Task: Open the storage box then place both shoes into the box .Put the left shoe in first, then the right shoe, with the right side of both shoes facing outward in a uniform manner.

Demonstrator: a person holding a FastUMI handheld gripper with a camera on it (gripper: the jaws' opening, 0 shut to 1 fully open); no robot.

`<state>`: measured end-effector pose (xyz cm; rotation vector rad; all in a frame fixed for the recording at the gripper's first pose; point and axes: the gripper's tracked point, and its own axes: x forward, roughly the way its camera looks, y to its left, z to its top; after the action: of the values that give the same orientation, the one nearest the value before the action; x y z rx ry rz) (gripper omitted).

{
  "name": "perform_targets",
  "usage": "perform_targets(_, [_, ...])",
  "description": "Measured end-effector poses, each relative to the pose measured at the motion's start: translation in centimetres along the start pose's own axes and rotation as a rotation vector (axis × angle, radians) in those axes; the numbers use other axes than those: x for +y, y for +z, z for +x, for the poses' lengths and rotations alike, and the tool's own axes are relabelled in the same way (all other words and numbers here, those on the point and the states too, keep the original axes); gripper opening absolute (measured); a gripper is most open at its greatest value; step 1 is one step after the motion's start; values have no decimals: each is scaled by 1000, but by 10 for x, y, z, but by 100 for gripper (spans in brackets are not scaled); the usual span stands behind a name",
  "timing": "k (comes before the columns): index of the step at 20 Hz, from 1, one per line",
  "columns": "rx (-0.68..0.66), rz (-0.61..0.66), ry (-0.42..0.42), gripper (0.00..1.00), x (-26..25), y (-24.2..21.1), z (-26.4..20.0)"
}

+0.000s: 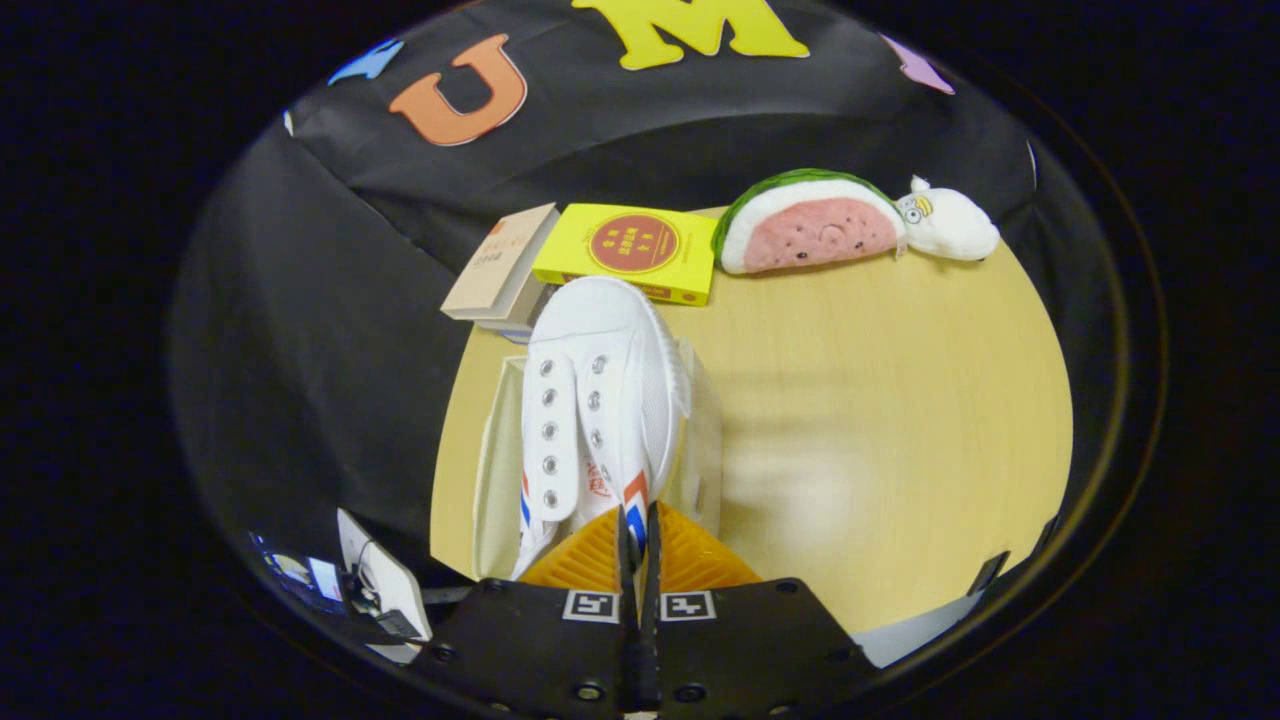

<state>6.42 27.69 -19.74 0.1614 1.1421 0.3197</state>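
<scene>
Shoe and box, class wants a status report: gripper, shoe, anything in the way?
Gripper shut on white shoe, pinching its rear edge. Shoe over the open storage box, toe pointing away. Books just beyond the toe; plush toys farther off.

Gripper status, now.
Gripper: fingers closed on the heel edge of the white shoe, holding it over the open storage box.

Claw [637, 530] points forward and down, fingers [585, 555] drawn nearly together, thin slit left between tips. Tips pinch heel collar of shoe [600, 400], both fingers pressing on it.
</scene>
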Motion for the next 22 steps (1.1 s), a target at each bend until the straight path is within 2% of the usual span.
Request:
perform_targets(6, [-35, -13, -131, 0, 0, -26, 48])
perform_targets(13, [-30, -31, -203, 1, -7, -33, 64])
perform_targets(15, [-39, -29, -191, 9, 1, -34, 64])
perform_targets(16, [-62, -30, -174, 20, 6, -32, 60])
perform_targets(18, [-113, -54, -179, 27, 6, -25, 47])
perform_targets(21, [-172, -66, -175, 69, 9, -19, 23])
perform_targets(22, [-194, -63, -174, 74, 7, -17, 12])
